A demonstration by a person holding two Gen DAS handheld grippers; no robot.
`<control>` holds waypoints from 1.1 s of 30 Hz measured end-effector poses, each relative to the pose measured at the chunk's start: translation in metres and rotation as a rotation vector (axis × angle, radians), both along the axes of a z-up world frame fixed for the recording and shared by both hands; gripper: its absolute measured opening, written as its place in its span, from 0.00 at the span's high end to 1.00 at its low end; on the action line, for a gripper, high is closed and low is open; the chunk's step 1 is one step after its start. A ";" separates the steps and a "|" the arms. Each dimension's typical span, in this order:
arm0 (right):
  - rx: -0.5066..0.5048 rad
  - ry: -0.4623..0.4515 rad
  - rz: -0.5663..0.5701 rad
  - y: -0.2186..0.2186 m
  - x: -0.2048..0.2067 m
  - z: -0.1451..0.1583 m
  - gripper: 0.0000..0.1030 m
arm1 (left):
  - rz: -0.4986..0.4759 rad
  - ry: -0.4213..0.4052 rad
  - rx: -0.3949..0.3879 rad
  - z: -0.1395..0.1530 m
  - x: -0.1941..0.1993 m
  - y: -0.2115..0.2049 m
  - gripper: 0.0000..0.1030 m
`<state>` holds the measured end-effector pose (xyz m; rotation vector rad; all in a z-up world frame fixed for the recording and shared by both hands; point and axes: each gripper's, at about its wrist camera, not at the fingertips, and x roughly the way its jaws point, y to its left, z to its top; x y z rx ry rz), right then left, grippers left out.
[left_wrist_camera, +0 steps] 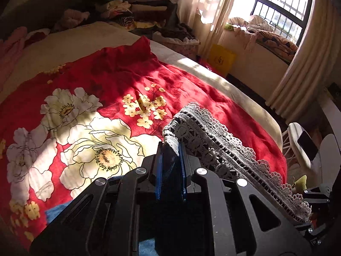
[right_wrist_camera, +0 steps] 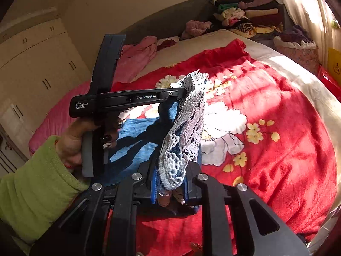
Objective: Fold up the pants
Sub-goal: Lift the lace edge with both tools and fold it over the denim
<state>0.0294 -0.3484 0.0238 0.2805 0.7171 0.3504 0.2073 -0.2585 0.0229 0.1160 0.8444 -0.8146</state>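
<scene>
Harsh window (left_wrist_camera: 277, 4) sunlight, deep shadows, fisheye warp

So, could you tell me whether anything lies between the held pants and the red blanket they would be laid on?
Nothing visible does. Both the left gripper and right gripper clamp the pants' lace hem; the red blanket ahead lies bare.

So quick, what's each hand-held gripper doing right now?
Left hand-held gripper: closed on the pants' lace hem.
Right hand-held gripper: closed on the same lace hem.
</scene>
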 end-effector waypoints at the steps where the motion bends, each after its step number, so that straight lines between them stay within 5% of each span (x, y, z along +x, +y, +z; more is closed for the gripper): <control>1: -0.007 -0.006 0.021 0.010 0.001 0.003 0.84 | 0.009 -0.001 -0.009 0.002 0.000 0.008 0.93; 8: -0.068 0.032 0.171 0.082 0.013 -0.006 0.84 | 0.146 0.028 -0.031 -0.012 -0.003 0.074 0.92; 15: -0.173 0.114 0.333 0.163 0.010 -0.044 0.84 | 0.412 0.036 -0.050 -0.037 -0.019 0.172 0.92; 22: -0.176 0.124 0.491 0.205 -0.010 -0.059 0.80 | 0.576 0.142 -0.187 -0.045 -0.038 0.245 0.92; 23: -0.159 0.114 0.507 0.204 -0.013 -0.055 0.70 | 0.580 0.162 -0.205 -0.045 -0.040 0.249 0.92; 25: -0.130 0.075 0.506 0.196 -0.016 -0.042 0.58 | 0.561 0.199 -0.241 -0.047 -0.040 0.250 0.90; 30: -0.138 0.033 0.322 0.141 0.013 -0.014 0.51 | 0.488 0.315 -0.359 -0.051 -0.036 0.237 0.78; 33: -0.143 0.104 0.196 0.105 0.051 -0.017 0.50 | 0.507 0.320 -0.317 -0.055 -0.030 0.228 0.61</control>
